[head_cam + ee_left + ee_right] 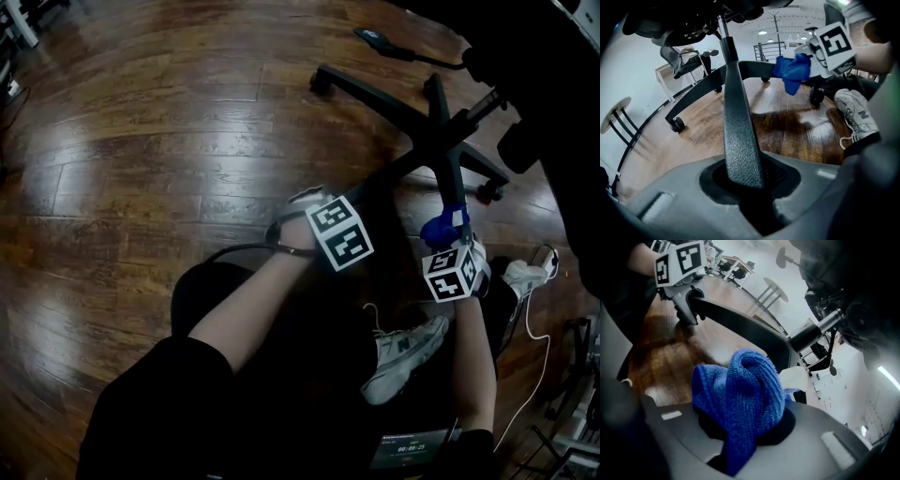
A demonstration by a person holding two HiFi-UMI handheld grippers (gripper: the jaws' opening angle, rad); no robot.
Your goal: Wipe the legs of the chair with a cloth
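The left gripper (pixel 745 180) is closed on a black textured chair leg (pixel 738 122), which is clamped between its jaws and runs from them to the hub of the star base (pixel 439 141). A bunched blue cloth (pixel 740 394) is gripped in the right gripper (pixel 740 437) and is held at the neighbouring leg (pixel 453 183), above the wooden floor (pixel 169 141).

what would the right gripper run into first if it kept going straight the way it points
Likely the black chair base, near its middle: it lies just past the blue cloth clamped in the right gripper. The cloth would touch first; how big the gap is remains unclear.
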